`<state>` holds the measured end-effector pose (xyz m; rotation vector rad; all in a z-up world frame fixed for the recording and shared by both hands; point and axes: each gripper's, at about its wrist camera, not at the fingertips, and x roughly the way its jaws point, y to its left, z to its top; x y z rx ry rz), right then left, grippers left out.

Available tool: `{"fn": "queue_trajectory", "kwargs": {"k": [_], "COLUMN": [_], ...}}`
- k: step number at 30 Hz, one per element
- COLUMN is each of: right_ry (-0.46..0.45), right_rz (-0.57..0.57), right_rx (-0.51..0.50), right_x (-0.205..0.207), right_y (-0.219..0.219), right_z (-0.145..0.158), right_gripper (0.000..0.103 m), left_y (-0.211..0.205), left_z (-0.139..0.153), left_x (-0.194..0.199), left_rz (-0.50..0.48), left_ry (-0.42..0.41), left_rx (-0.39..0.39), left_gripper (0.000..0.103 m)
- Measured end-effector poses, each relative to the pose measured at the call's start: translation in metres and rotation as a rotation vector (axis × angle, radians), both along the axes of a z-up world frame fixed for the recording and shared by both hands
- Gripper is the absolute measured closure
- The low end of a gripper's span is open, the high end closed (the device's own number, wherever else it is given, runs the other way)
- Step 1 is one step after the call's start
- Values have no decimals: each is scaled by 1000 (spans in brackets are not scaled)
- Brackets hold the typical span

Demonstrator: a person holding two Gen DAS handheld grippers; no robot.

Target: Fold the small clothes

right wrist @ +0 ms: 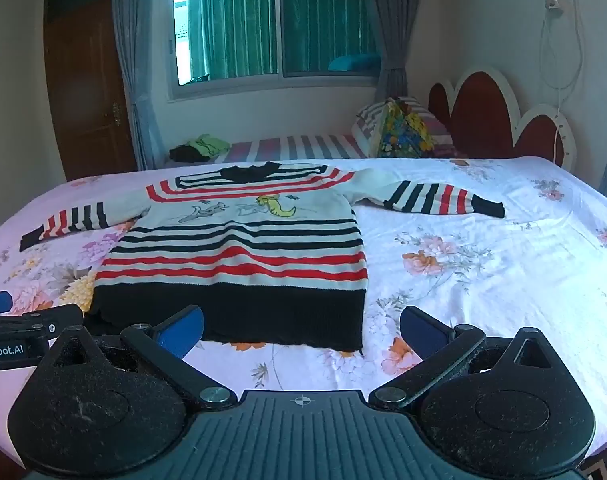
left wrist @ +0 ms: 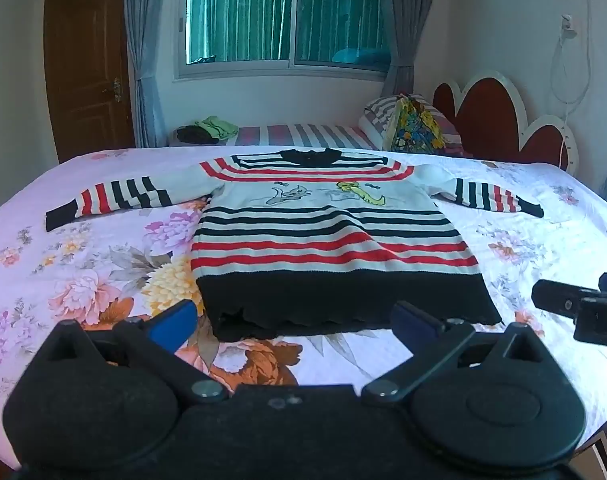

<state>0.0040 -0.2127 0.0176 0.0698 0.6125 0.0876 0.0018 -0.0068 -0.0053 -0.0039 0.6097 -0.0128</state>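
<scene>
Your left gripper (left wrist: 297, 324) and right gripper (right wrist: 301, 330) both hung wide open and empty just short of the sweater's (left wrist: 323, 236) black hem. The striped sweater lay flat, sleeves spread toward 9 and 3 o'clock, on the flowered bedsheet (left wrist: 83, 264). Nothing lay between your fingers and the hem. At 12 o'clock beyond it sat a patterned bag (left wrist: 415, 128) and folded green clothes (left wrist: 217, 126).
</scene>
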Motion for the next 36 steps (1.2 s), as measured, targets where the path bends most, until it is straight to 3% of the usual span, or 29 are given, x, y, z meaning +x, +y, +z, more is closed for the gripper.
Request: {"fn": "queue_trajectory", "kwargs": {"k": [36], "right_ry": [1], "right_rz": [13], "right_rx": [-7], "right_x": [6], "right_y": [14], "right_z": [-2], "right_gripper": [0], "left_y": [11], "left_z": [-4], "left_x": [7], "left_rz": [11], "left_ry": [10], "left_rx": [-3], "left_gripper": [1]}}
